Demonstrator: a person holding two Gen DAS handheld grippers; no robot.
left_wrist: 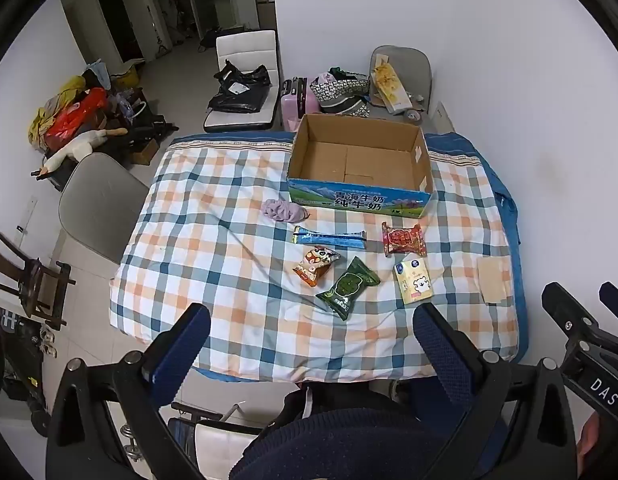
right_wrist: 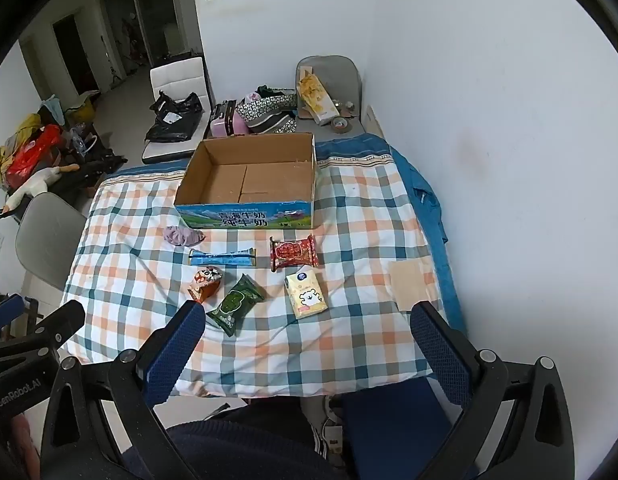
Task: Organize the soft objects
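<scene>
Checked cloth quilt (left_wrist: 229, 248), soft and matt. Open carton (left_wrist: 359, 160): raw brown cardboard inside, glossy printed paper outside. Snack packets (left_wrist: 347, 286), glossy plastic film. Purple scrunchie (left_wrist: 283, 210), ruffled fabric. Fingers (right_wrist: 175, 346), blue textured pads.

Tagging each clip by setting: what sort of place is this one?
Probably a lived-in home, not a lab: a table under a plaid quilt, a pink suitcase and stuffed bags on the tiled floor, and a doorway to further rooms behind.

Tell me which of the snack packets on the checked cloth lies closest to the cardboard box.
The red packet. It lies just in front of the cardboard box, while the green packet and orange packet lie farther back toward the tools.
</scene>
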